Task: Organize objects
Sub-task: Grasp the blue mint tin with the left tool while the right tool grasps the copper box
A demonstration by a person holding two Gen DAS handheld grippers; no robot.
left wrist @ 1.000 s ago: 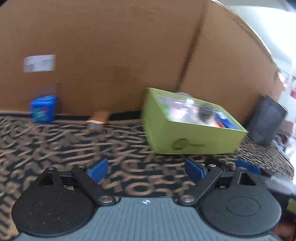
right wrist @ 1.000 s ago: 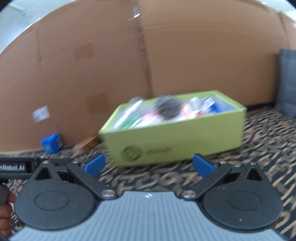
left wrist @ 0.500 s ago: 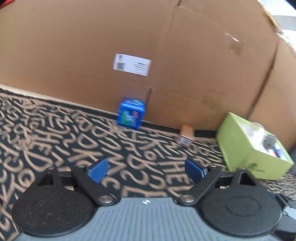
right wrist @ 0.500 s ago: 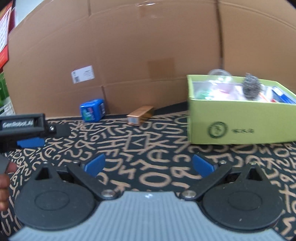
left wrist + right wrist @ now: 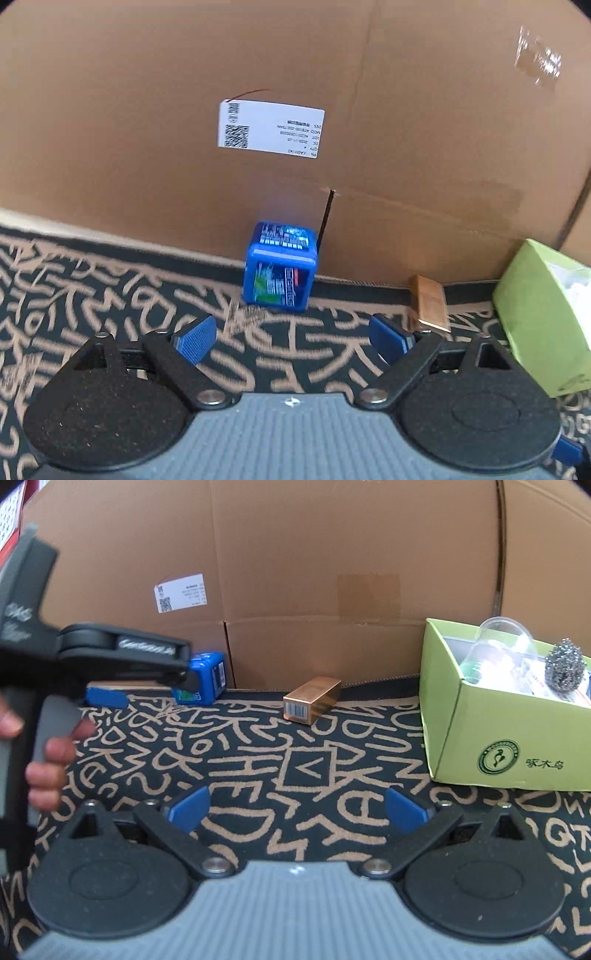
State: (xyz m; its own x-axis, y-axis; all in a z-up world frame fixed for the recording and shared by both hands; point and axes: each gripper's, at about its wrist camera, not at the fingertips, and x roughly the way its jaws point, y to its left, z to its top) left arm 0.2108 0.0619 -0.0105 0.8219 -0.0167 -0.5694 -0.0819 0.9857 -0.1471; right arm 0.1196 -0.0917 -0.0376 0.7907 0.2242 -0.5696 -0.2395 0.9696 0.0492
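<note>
Left wrist view: left tool (image 5: 291, 334), ribbed blue pads apart, faces glossy blue cube (image 5: 279, 267) against corrugated cardboard (image 5: 147, 110).

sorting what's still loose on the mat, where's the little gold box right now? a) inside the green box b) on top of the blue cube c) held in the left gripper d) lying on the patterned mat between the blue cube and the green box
d: the gold box lies on the patterned mat, with the blue cube to its left and the green box to its right, touching neither.

Both wrist views low, facing cardboard wall (image 5: 147, 110), sharing blue cube (image 5: 279, 271).
</note>
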